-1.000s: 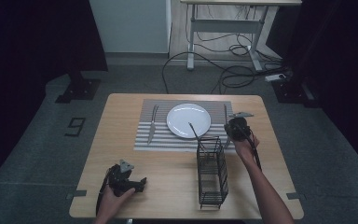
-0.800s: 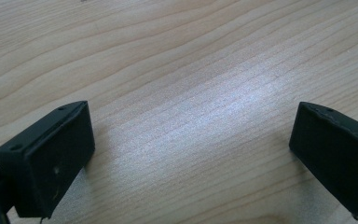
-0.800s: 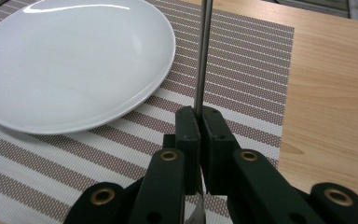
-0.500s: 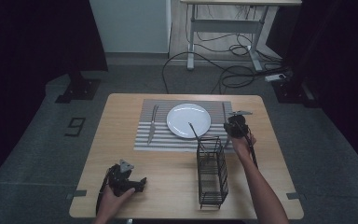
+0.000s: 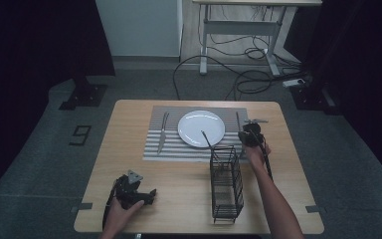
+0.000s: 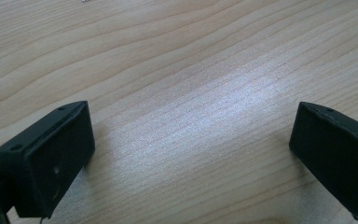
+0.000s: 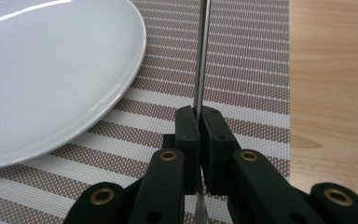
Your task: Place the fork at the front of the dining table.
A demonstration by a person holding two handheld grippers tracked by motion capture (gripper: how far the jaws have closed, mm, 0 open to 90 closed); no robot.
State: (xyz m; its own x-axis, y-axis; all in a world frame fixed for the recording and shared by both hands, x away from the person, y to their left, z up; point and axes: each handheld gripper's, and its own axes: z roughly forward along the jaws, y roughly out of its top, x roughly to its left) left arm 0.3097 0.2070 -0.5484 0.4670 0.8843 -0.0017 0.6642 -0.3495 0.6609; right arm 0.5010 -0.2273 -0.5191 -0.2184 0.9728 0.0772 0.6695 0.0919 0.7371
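From above, my right tongs (image 5: 251,133) sit at the plate's (image 5: 189,134) 3 o'clock on the striped placemat (image 5: 151,149). Left tongs (image 6: 191,154) — wide apart, over bare table (image 6: 177,56). Right tongs (image 7: 198,140) clamp a thin metal utensil (image 7: 201,56) — beside the plate (image 7: 51,79).

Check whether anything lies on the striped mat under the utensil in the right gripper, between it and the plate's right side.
Nothing visible does. The right gripper is shut on a thin metal utensil, and in the right gripper view the striped placemat beneath it is bare from the white plate across to the wooden table.
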